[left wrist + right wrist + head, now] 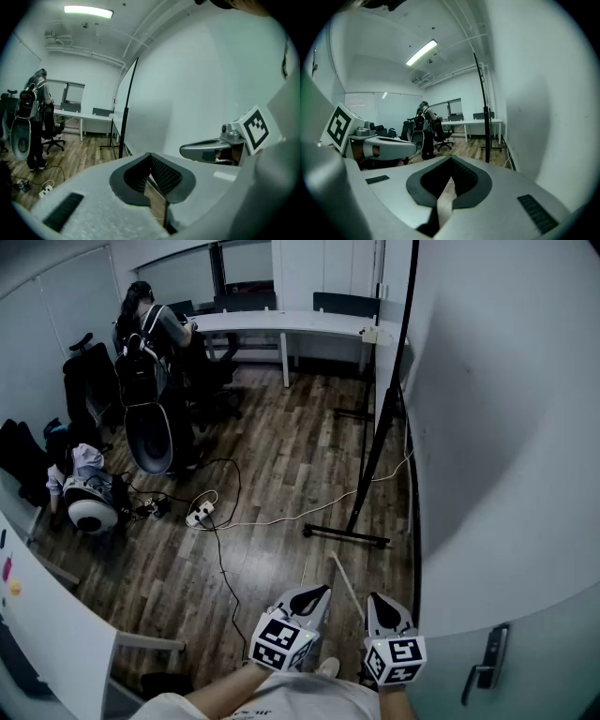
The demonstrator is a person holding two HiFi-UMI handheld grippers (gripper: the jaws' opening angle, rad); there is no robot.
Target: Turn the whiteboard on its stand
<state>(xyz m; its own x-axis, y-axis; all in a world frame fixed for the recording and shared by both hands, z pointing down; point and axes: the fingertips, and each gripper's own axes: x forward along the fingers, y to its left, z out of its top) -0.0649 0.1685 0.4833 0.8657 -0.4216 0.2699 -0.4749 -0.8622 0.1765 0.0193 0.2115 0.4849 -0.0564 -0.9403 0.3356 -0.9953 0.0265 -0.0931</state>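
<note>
— Both tongs are clenched on nothing. The left gripper (320, 593) and right gripper (374, 600) sit side by side at bottom centre, jaws together, only wooden floor (281, 456) beyond them.

— And the whiteboard?

— The whiteboard (380, 418) stands well ahead, right of centre. We see it almost edge-on, a black frame running from the top edge down to the stand foot (345, 536). Its long axis looks to run away from us along the wall (506, 427) on the right, so its face points sideways across the frame. Toward the wall or away from it, I can't tell.

— Which step, then?

— Approach, I'd say. Nothing is touched and the turn hasn't begun. Next they need to close in, open the jaws and take the frame's near edge. Then they swing it about the stand, watching the cable (281, 518) trailing close to that foot.
</note>
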